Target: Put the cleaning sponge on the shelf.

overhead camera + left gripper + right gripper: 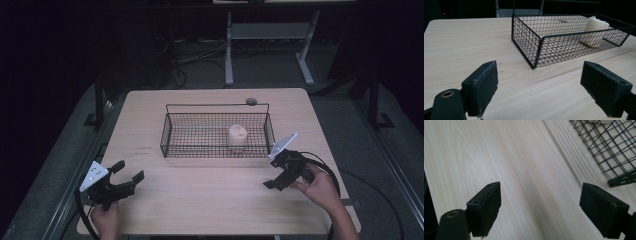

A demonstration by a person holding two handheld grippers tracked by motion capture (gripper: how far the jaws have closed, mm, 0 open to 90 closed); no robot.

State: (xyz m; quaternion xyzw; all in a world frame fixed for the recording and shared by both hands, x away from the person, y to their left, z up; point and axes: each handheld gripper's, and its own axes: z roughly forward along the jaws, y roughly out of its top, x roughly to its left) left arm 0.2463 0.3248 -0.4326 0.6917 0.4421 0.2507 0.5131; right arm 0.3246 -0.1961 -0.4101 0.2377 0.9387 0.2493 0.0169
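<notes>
A black wire basket [167,134] stands in the middle of the wooden table [215,200]. Inside it, toward its right end, a cream roll [237,137] stands upright; the left gripper view looks through the basket [526,41] mesh at the roll [595,31]. My left gripper [129,171] rests near the front left corner of the table, open, with bare wood between its jaws. My right gripper [272,180] hovers just in front of the basket's right end, tilted down at the tabletop, open and holding nothing. A corner of the basket [614,147] sits at the upper right of the right gripper view.
A small dark round disc [251,101] lies on the table behind the basket. Beyond the table stand a white frame's legs [229,55] and cables on a dark floor. Black cable loops trail from both grippers off the front edge.
</notes>
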